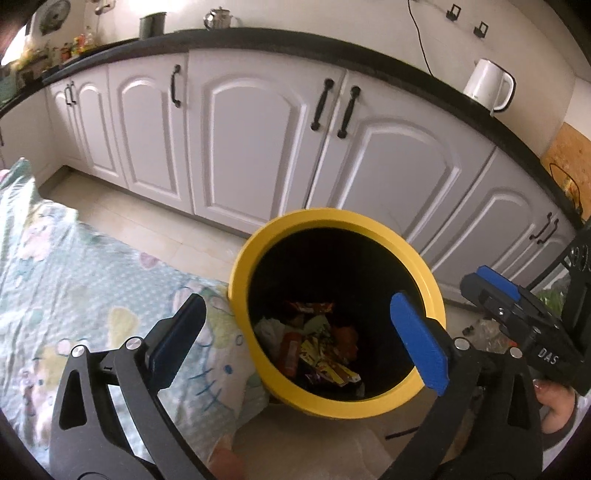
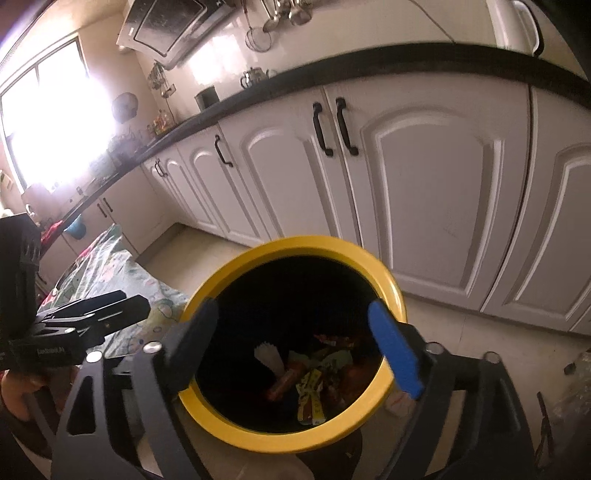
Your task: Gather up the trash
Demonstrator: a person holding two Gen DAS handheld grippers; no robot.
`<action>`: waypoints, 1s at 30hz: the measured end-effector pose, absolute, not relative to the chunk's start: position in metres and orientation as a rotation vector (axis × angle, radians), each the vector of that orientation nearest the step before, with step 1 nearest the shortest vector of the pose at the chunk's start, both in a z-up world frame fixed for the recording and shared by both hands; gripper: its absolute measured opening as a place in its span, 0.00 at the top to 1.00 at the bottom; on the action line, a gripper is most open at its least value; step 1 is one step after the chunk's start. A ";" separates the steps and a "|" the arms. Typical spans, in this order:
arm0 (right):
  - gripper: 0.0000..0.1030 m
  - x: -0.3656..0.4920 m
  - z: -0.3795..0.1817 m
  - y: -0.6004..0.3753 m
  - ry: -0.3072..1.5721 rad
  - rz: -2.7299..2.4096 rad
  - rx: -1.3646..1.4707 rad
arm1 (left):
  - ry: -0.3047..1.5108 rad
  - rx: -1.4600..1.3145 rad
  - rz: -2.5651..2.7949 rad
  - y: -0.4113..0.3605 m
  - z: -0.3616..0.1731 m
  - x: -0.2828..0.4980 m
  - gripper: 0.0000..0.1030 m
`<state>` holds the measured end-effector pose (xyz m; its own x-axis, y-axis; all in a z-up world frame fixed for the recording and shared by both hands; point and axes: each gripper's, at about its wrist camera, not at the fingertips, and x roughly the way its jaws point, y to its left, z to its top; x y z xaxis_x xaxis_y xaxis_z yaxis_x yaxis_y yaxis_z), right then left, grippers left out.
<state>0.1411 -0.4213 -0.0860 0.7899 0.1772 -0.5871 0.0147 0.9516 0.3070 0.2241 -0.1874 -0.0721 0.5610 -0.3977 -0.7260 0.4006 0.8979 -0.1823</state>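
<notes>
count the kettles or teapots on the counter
2: a white kettle at the counter's right end, and a small metal teapot further left near a dark canister. Others may hide in the glare.

I see a bin (image 1: 334,312) with a yellow rim and a black inside, holding wrappers (image 1: 321,350) in red, orange, yellow and pale green. My tongs are black with blue pads (image 1: 419,339). The cloth (image 1: 74,266) is pale green with white dots and pastel cartoon figures. The cupboard doors (image 1: 255,144) are white with black handles, under a black table (image 1: 288,46). The kettle (image 1: 487,86) is white.
</notes>
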 end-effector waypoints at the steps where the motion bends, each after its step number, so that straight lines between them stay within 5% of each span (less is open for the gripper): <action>1: 0.15 0.141 -0.085 -0.421 0.653 0.091 0.303 | 0.845 0.001 -0.463 -0.184 -0.069 0.222 0.11; 7: 0.06 0.130 -0.064 -0.407 0.611 0.088 0.287 | 0.810 -0.008 -0.432 -0.163 -0.052 0.209 0.11; 30: 0.06 0.066 -0.028 -0.320 0.542 0.165 0.117 | 0.664 0.003 -0.290 -0.089 -0.021 0.112 0.11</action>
